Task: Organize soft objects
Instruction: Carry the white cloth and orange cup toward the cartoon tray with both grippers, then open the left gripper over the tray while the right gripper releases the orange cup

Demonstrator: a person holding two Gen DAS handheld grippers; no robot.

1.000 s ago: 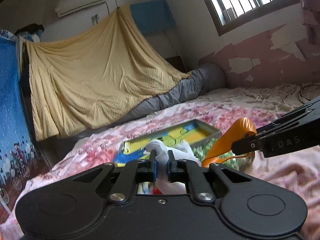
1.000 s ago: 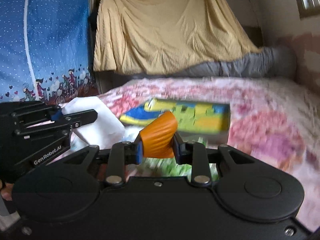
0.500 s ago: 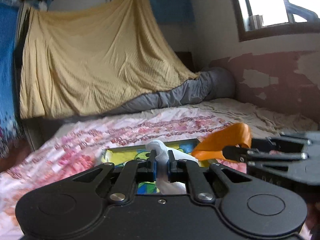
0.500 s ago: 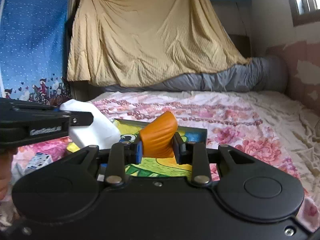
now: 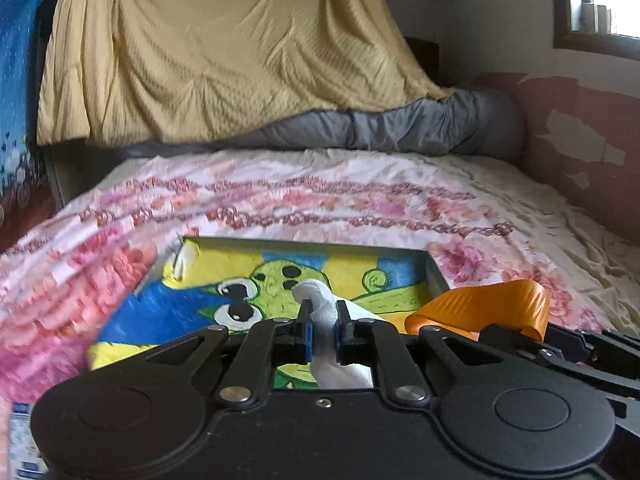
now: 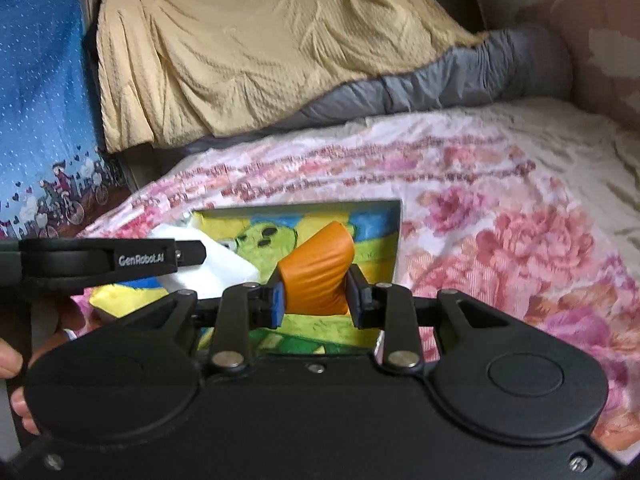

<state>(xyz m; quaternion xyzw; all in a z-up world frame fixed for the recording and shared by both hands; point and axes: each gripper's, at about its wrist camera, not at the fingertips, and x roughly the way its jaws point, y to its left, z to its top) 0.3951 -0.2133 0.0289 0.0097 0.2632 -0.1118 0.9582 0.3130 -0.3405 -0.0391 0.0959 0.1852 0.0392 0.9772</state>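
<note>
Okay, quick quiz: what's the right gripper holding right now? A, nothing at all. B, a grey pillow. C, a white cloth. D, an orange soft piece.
D: in the right wrist view the right gripper has its jaws pressed on both sides of the orange soft piece, above the cartoon-printed box.

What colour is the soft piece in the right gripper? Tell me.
Orange, clearest in the right wrist view.

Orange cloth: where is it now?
Clamped between the right gripper fingers, the orange cloth hangs above the cartoon-lined box, right of the left gripper's white cloth.
</note>
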